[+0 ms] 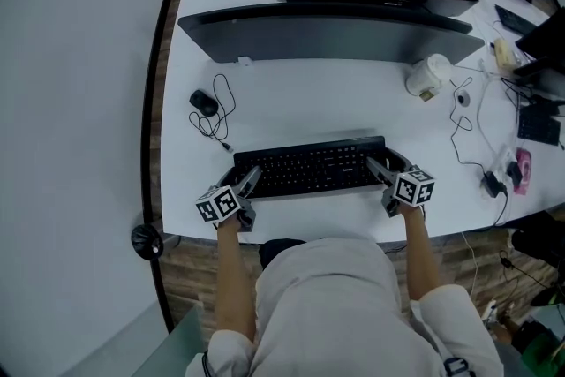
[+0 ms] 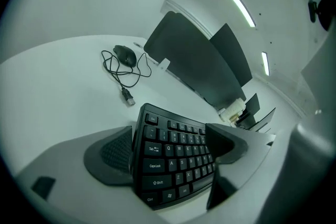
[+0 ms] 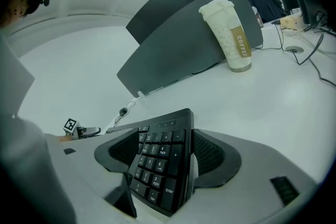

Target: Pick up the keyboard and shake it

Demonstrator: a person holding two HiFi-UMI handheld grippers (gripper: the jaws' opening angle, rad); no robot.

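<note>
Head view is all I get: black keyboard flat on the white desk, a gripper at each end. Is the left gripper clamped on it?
Observer: No. The left gripper view shows the left gripper standing wide, with the Esc-to-Ctrl end of the black keyboard between its jaws and no pad visibly pressing.
Operator: Right side?
Observer: Same. The right gripper is spread, and the keyboard's number-pad end sits between its jaws.
Operator: Pale thing at the back right?
Observer: A white lidded paper cup, upright, printed COFFEE.
</note>
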